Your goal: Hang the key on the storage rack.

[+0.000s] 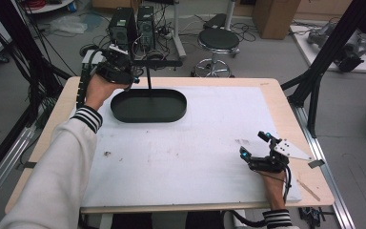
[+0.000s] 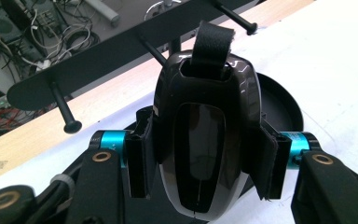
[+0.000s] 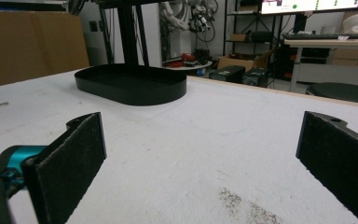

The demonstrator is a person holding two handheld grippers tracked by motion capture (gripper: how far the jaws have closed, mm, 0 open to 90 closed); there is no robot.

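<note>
Gripping a glossy black computer mouse [image 2: 200, 140] by its two flanks, the left gripper [image 2: 200, 163] is holding it clenched between its pads above the black oval tray [image 1: 148, 106] that is sitting near the table's far left corner, close under the black rack with pegs [image 2: 121, 51] standing along the far edge. In the high view the left gripper [image 1: 116, 67] is hovering just over the tray's far left rim, while the right gripper [image 1: 255, 145] is resting near the table's [image 1: 195, 157] near right corner with its jaws standing wide apart and nothing between them. Judging by its look, the mouse is a light, rigid shell with a polished, slippery skin, so the flat side flanks where the pads are pressing now seem the safest hold; squeezing higher on the curved back would likely be letting it squirt out. A dark strap or cable end [image 2: 209, 42] is sticking up from the mouse's front, and it is hard to tell which it is. The underside of the mouse is hidden, the gripper's own body is covering the mouse in the high view, and whether it is touching the tray floor or hanging clear cannot be made out.
</note>
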